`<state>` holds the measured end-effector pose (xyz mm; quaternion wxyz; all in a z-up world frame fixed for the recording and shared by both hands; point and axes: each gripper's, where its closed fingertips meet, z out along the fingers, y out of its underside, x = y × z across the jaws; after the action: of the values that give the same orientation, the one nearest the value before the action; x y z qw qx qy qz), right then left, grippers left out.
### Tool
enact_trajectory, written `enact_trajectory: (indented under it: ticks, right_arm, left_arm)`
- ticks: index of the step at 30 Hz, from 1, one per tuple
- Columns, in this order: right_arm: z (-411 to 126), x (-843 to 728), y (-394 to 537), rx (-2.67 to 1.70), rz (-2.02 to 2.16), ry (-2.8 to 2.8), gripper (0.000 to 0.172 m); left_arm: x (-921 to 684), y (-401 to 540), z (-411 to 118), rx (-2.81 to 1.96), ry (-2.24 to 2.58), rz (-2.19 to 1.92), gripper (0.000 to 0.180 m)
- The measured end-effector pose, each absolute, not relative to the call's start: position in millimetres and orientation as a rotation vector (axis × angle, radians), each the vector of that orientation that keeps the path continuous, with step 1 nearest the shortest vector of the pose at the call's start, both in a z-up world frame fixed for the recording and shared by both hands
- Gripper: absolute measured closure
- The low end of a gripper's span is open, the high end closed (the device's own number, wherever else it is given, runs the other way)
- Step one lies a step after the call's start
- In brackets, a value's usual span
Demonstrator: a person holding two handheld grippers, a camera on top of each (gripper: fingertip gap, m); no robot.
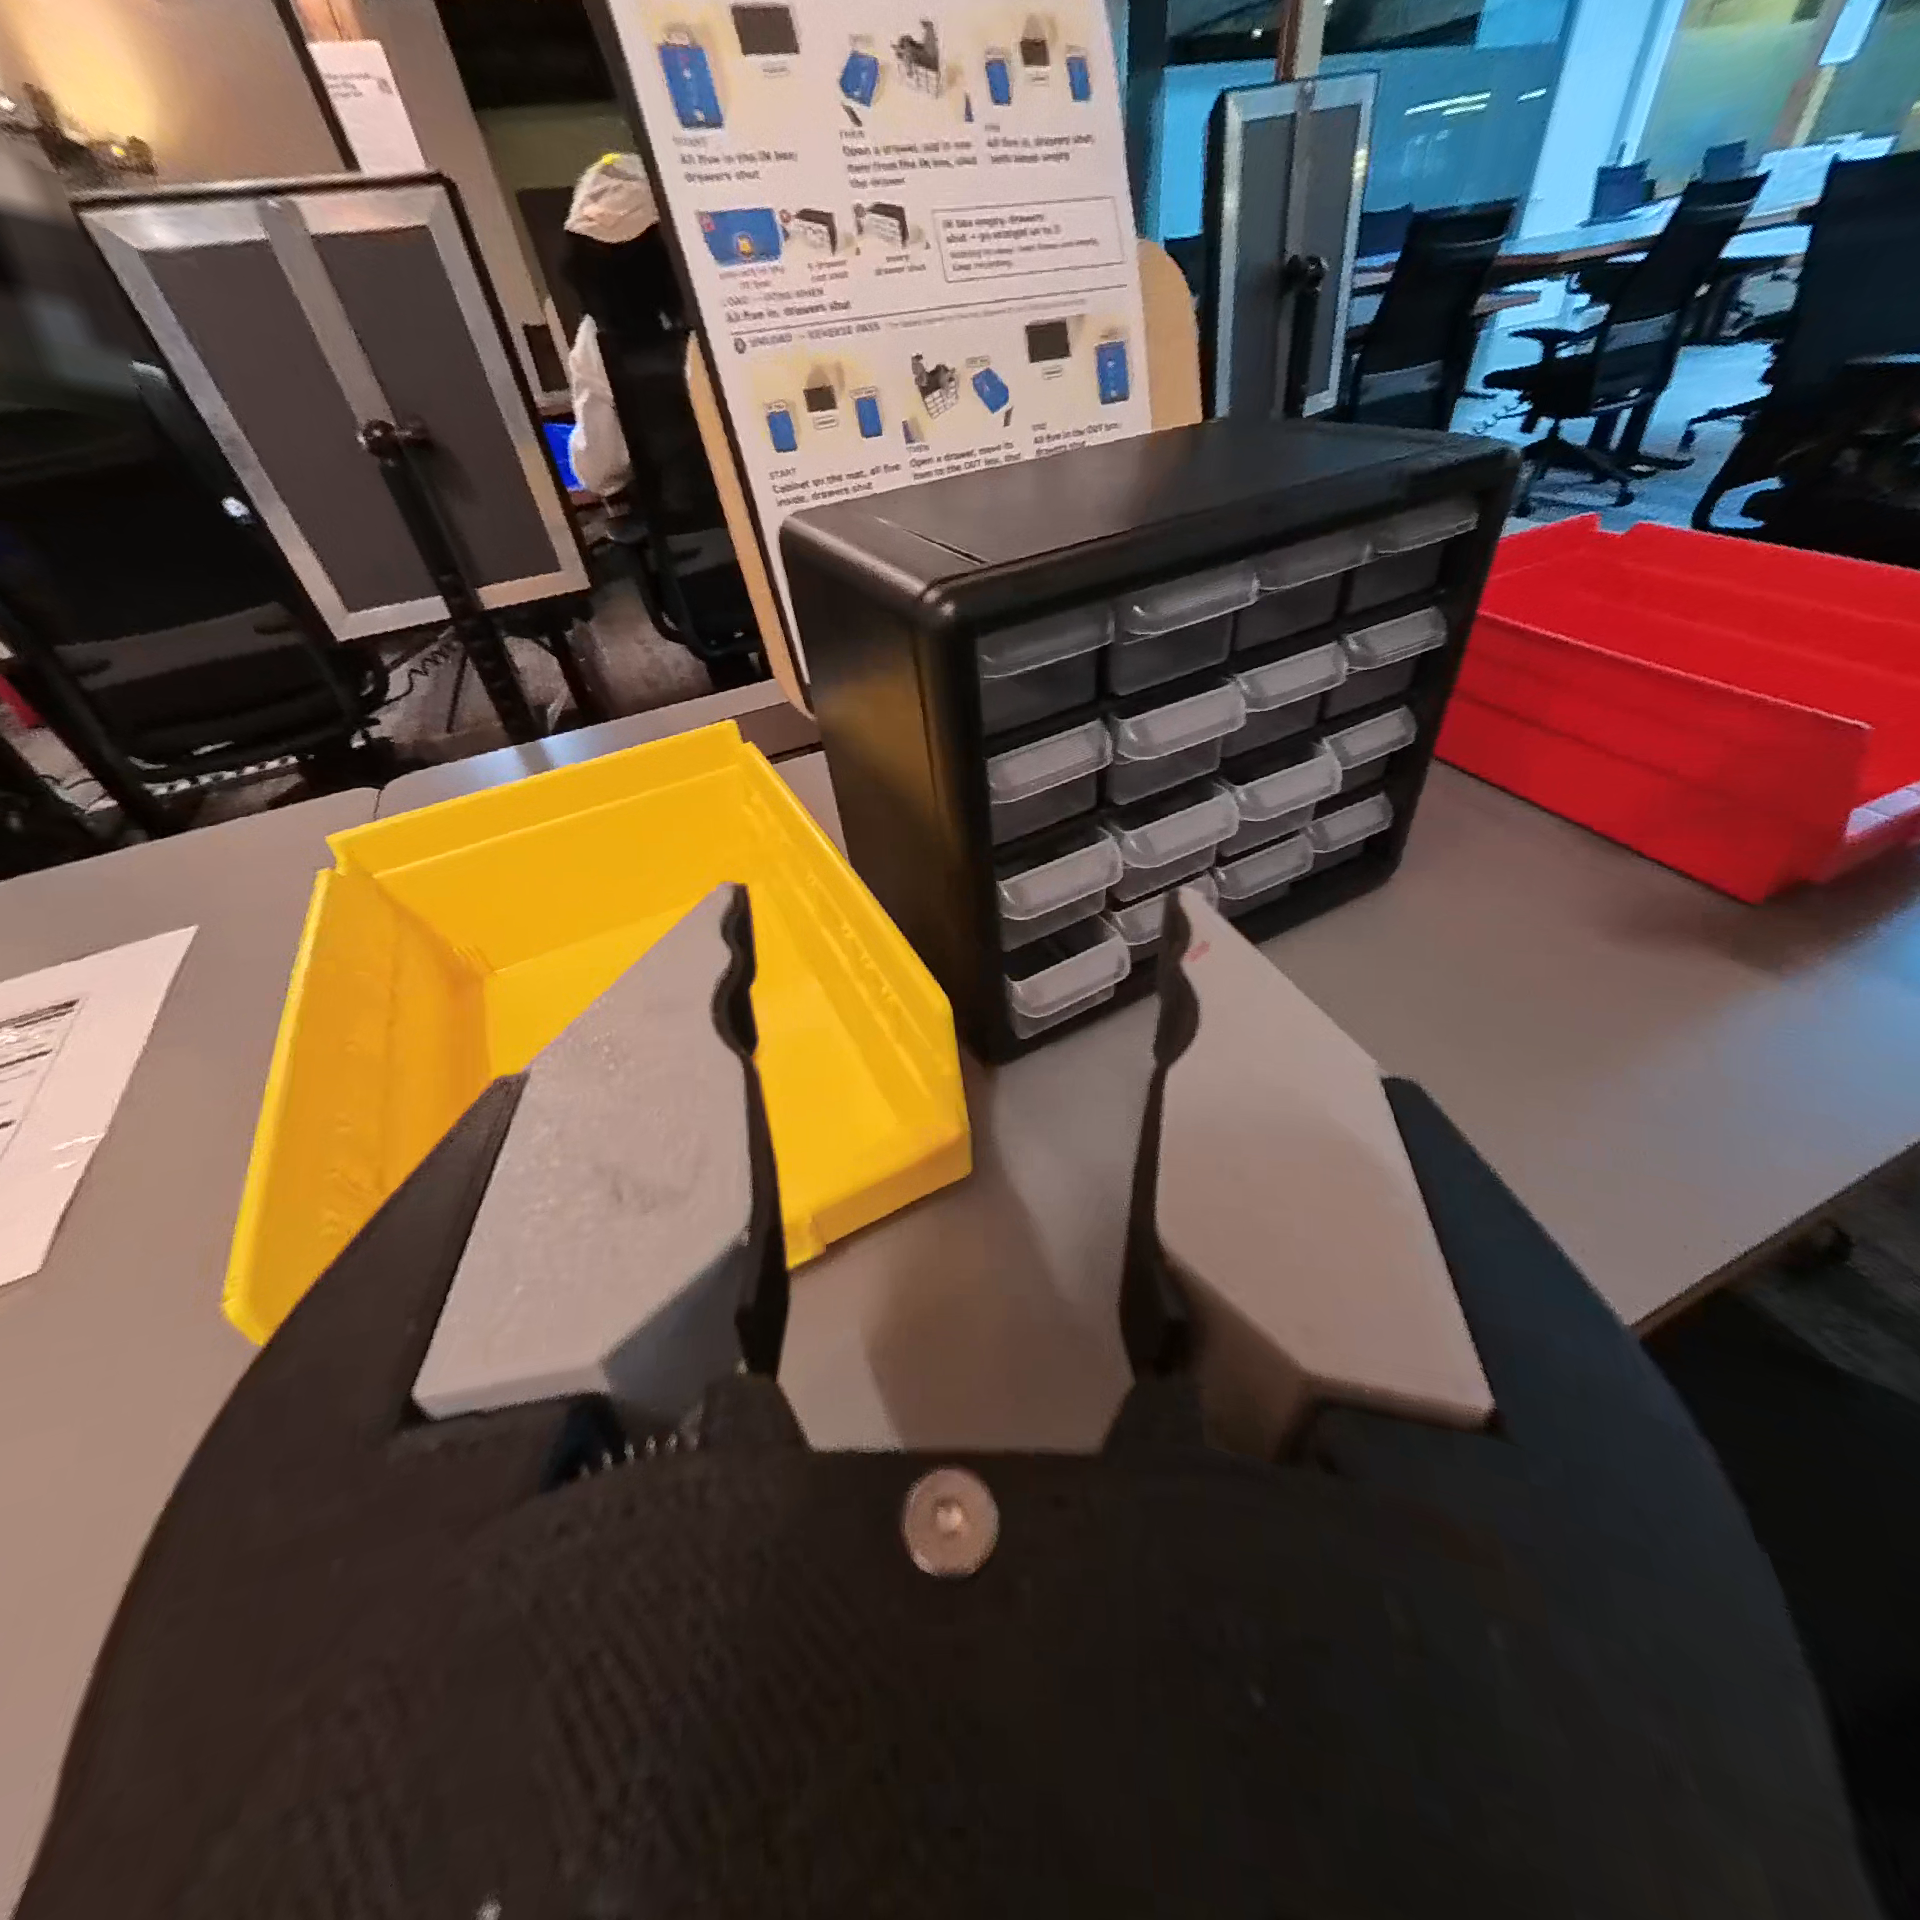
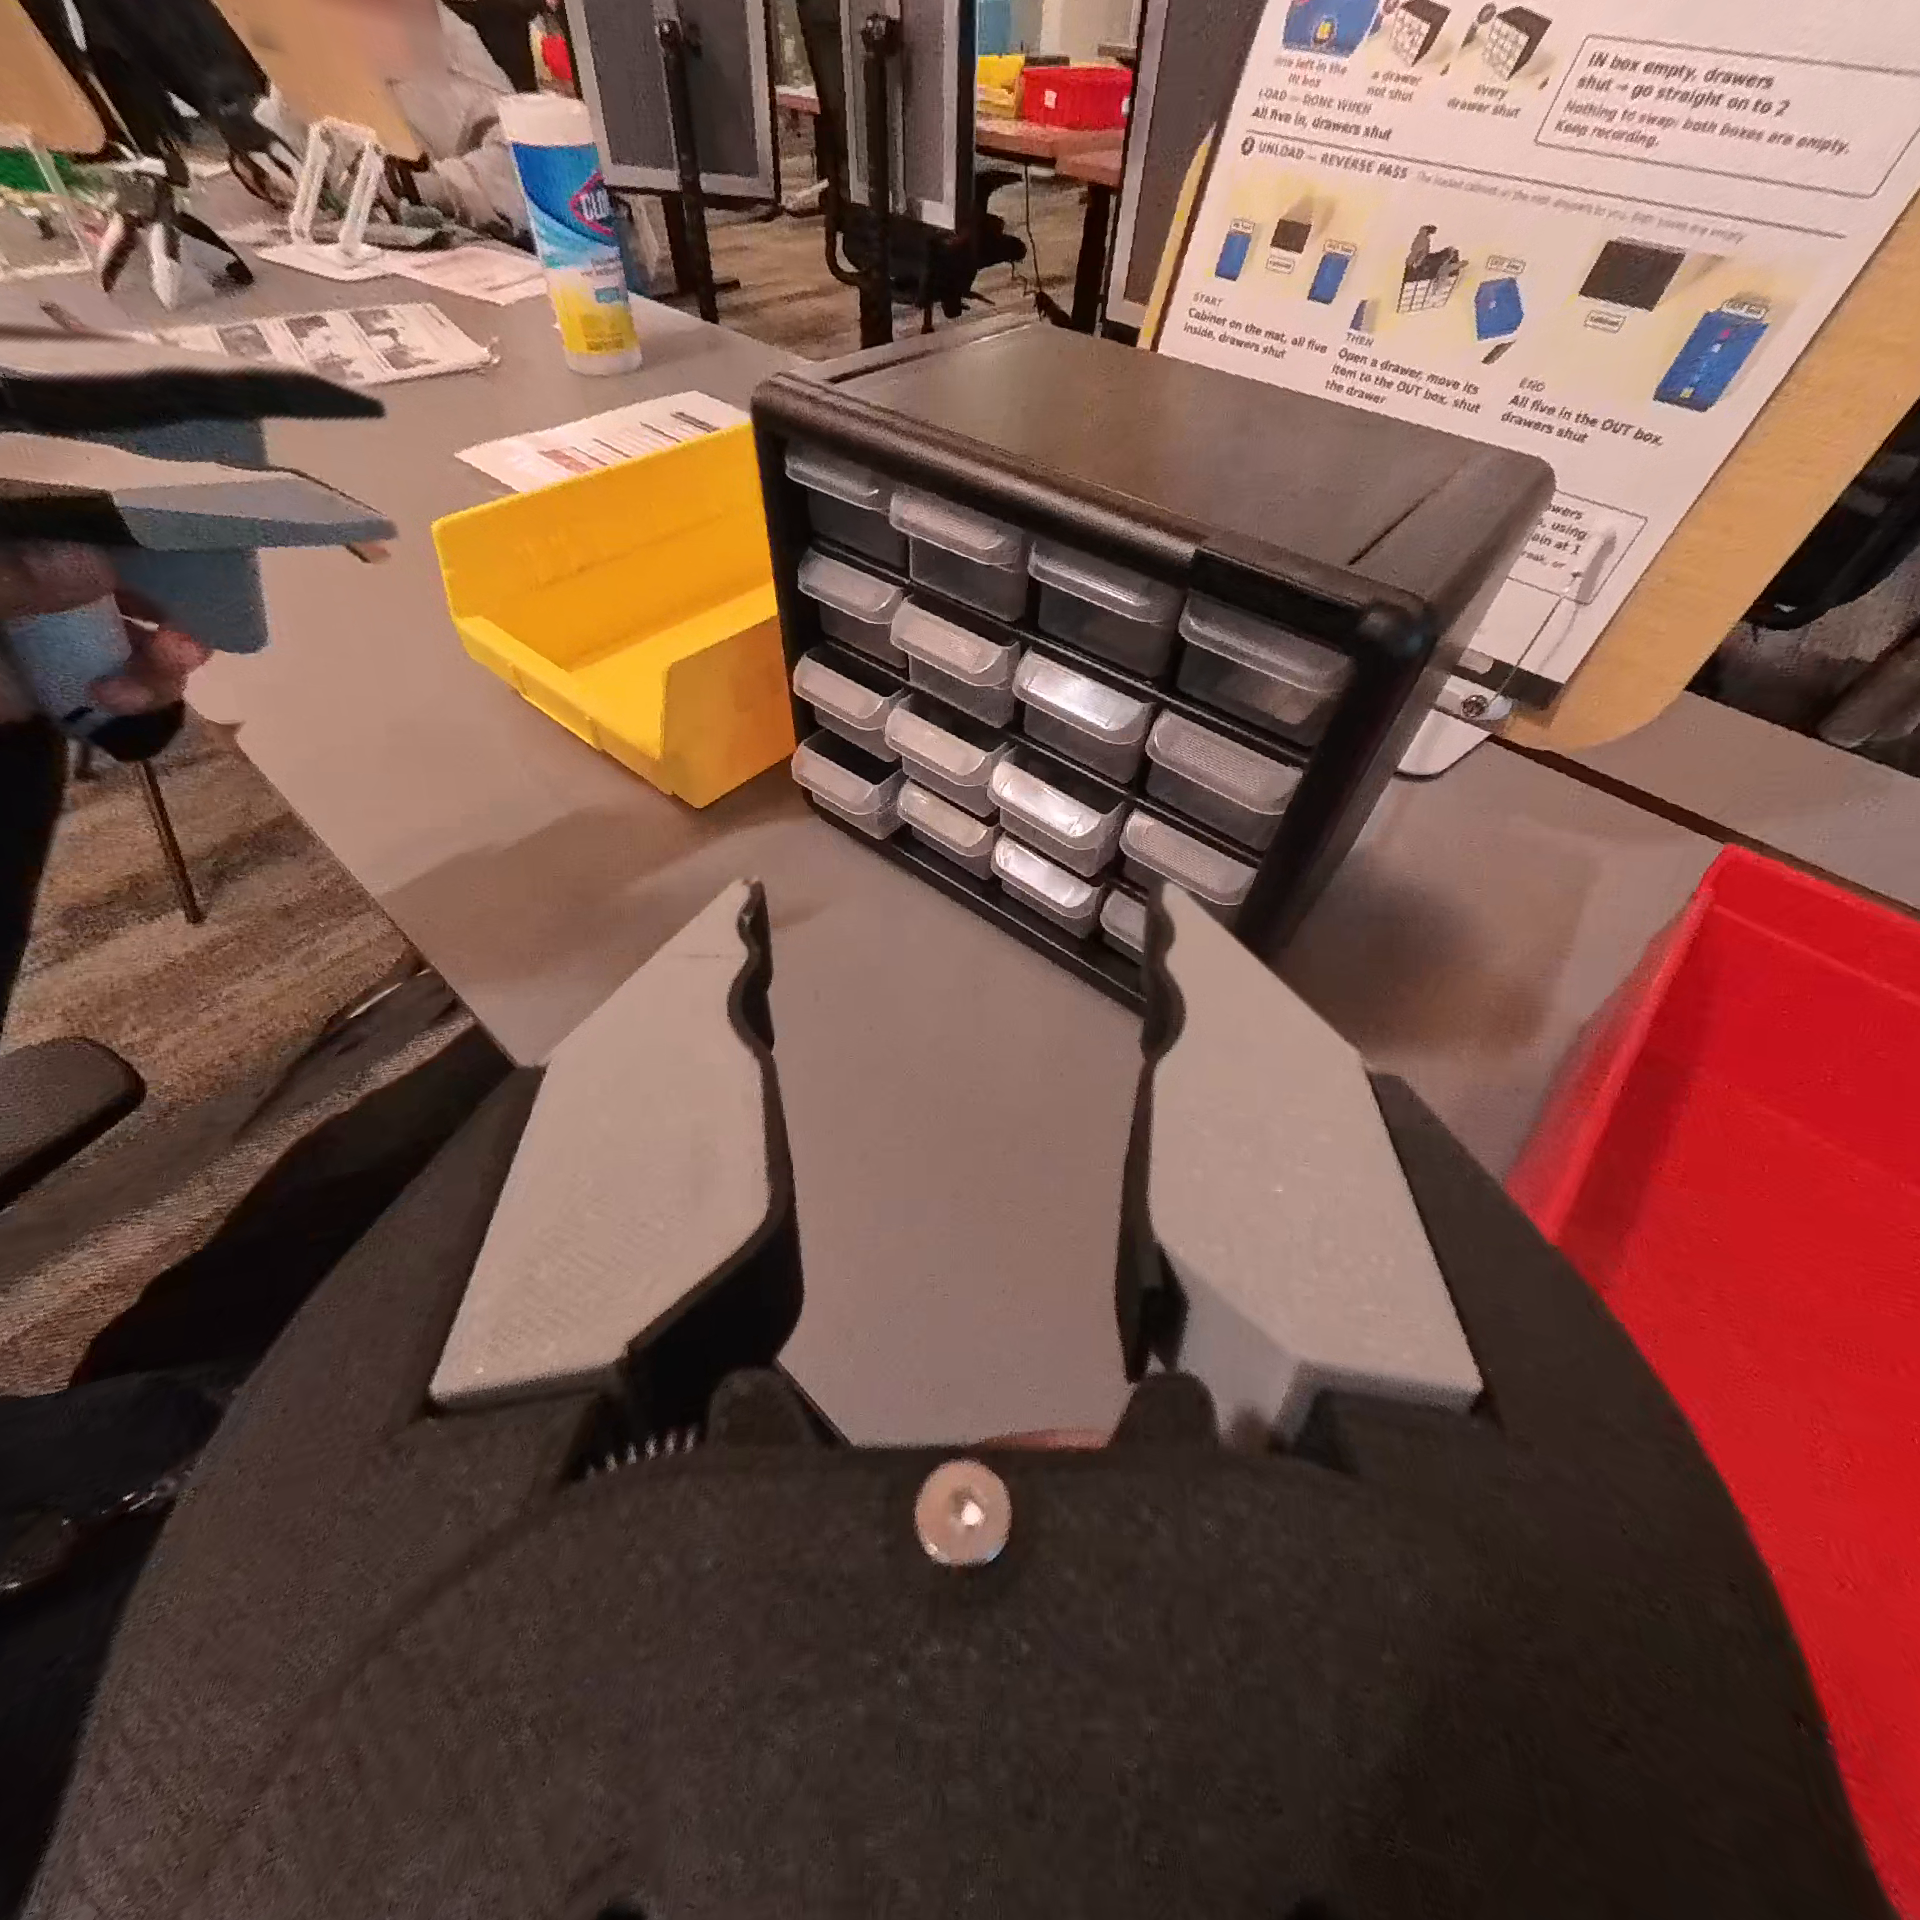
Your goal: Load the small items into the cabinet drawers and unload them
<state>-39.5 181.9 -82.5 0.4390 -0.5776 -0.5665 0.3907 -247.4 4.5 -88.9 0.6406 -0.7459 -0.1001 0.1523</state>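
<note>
Left wrist view: left gripper jaws apart, nothing between them. Yellow bin sat centre-left, black drawer cabinet centre-right, red bin at right edge.

Right wrist view: right gripper jaws apart, bare. Cabinet sat centre on the grey table, yellow bin left of it, red bin lower right. Small items not visible.

The black cabinet is standing upright near the far edge of the grey table, its rows of clear drawers facing the near edge, several sticking out slightly. The yellow bin is sitting just beside its left side, showing nothing inside. The red bin is lying toward the table's right edge.
</note>
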Motion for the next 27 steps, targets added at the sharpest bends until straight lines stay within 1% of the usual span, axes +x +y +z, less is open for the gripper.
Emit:
enact_trajectory:
  ticks: [1, 4, 9, 15, 19, 27]
  right_arm:
    - [-83.1, -39.4, 180.8, -1.438, 0.976, -1.406, 0.102]
    - [-85.8, -41.9, 179.4, -1.441, 0.961, -1.404, 0.101]
    - [-96.7, -49.4, 174.9, -1.449, 0.911, -1.442, 0.1]
    - [-103.3, -58.2, 173.9, -1.461, 0.904, -1.457, 0.102]
    - [-101.4, -65.6, 172.2, -1.44, 0.929, -1.454, 0.106]
    - [-107.7, -76.8, 178.3, -1.456, 0.92, -1.455, 0.106]
  left_arm:
    - [-246.7, 1.6, -87.2, -1.691, -0.224, 0.356, 0.104]
    - [-245.8, -7.1, -87.2, -1.702, -0.214, 0.377, 0.103]
    - [-260.3, -29.1, -93.7, -1.758, -0.186, 0.579, 0.104]
    - [-259.1, -32.0, -82.2, -1.682, -0.243, 0.463, 0.112]
    - [-265.4, -34.7, -86.6, -1.701, -0.244, 0.526, 0.112]
    - [-271.6, -32.9, -91.7, -1.718, -0.249, 0.528, 0.112]
